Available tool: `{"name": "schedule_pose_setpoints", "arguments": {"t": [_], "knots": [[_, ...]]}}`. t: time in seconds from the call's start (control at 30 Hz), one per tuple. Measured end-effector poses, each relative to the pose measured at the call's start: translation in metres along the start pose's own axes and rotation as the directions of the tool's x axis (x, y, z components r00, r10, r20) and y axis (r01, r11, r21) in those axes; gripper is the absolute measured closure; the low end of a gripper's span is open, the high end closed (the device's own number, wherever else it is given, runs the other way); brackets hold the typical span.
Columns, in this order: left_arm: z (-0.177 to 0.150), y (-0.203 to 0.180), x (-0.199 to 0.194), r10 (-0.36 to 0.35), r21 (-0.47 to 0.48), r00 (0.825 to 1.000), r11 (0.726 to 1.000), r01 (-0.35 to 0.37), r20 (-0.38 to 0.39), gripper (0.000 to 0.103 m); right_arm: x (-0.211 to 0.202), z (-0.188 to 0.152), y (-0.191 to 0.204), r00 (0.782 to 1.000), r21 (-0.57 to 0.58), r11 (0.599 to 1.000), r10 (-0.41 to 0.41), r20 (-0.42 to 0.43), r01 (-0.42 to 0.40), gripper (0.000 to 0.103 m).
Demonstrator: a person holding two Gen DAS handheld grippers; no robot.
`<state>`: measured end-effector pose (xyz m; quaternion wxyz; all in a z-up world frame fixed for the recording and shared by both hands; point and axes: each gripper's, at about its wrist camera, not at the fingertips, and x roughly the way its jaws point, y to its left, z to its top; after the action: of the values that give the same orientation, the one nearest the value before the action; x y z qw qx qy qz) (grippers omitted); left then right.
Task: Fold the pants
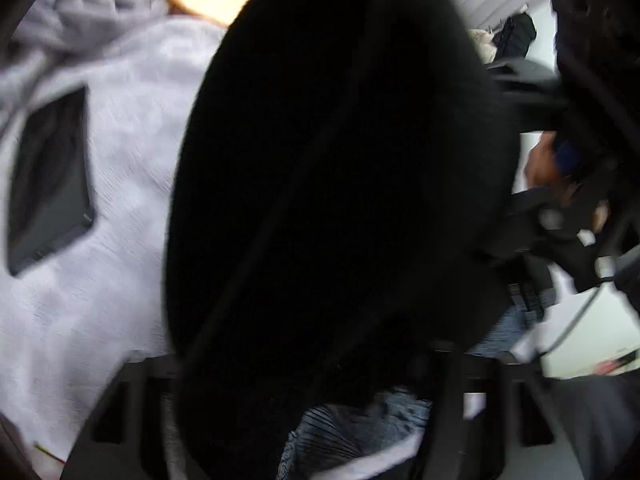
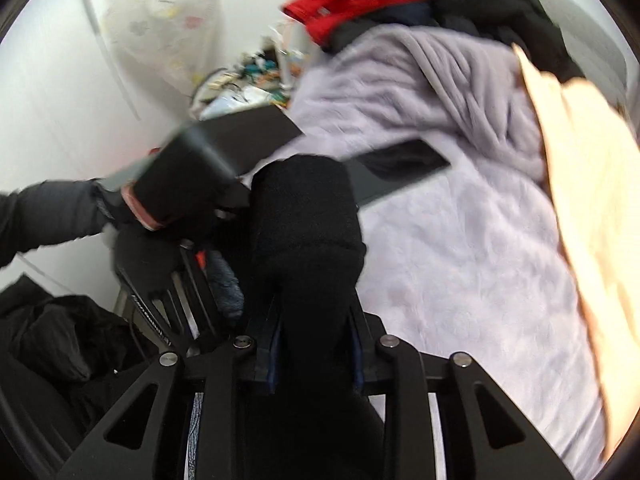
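Pants (image 2: 308, 216) clamped in right tool (image 2: 316, 344)

The right gripper (image 2: 316, 344) is built from matte black struts with triangular cut-outs, joined by 4 round silver screws; blue pads line its fingers (image 2: 274, 360). In the right wrist view, a dark grey ribbed sleeve (image 2: 48, 216) and a black glove with a pink cuff edge (image 2: 138, 204) are seen.
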<state>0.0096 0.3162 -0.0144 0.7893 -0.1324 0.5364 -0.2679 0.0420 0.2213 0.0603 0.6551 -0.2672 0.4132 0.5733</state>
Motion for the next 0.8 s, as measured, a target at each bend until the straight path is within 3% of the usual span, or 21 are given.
{"name": "schedule_pose_setpoints", "arguments": {"t": [0.13, 0.17, 0.23, 0.33, 0.5, 0.6, 0.67, 0.8], "knots": [[0.002, -0.007, -0.001, 0.052, 0.015, 0.998, 0.999, -0.051, -0.024, 0.059, -0.019, -0.005, -0.010, 0.996, 0.066, 0.995, -0.082, 0.028, 0.080, 0.035], [0.003, -0.009, 0.000, 0.066, 0.013, 0.997, 0.998, -0.065, -0.030, 0.060, -0.031, -0.011, -0.009, 0.993, 0.062, 0.993, -0.106, 0.043, 0.103, 0.033], [0.005, -0.011, -0.002, 0.075, -0.002, 0.997, 0.997, -0.075, -0.034, 0.063, -0.054, -0.029, -0.007, 0.991, 0.053, 0.991, -0.124, 0.041, 0.122, 0.033], [0.005, -0.019, -0.011, 0.092, -0.019, 0.996, 0.996, -0.093, -0.020, 0.069, -0.076, -0.070, 0.008, 0.992, -0.007, 0.993, -0.120, -0.044, 0.120, 0.032], [0.006, -0.054, -0.023, 0.206, 0.049, 0.979, 0.977, -0.206, -0.002, 0.072, -0.059, -0.134, 0.015, 0.965, 0.005, 0.984, -0.173, -0.195, 0.178, 0.030], [0.016, -0.054, -0.019, 0.244, 0.034, 0.970, 0.969, -0.243, -0.021, 0.072, -0.040, -0.140, 0.007, 0.966, 0.051, 0.982, -0.170, -0.193, 0.183, 0.030], [0.017, -0.055, -0.021, 0.243, 0.012, 0.970, 0.970, -0.242, -0.031, 0.073, -0.019, -0.143, -0.001, 0.952, 0.046, 0.977, -0.194, -0.237, 0.210, 0.021], [0.019, -0.071, -0.019, 0.297, 0.029, 0.955, 0.955, -0.297, -0.020, 0.073, -0.020, -0.140, -0.020, 0.968, 0.119, 0.976, -0.160, -0.195, 0.185, 0.018]]}}
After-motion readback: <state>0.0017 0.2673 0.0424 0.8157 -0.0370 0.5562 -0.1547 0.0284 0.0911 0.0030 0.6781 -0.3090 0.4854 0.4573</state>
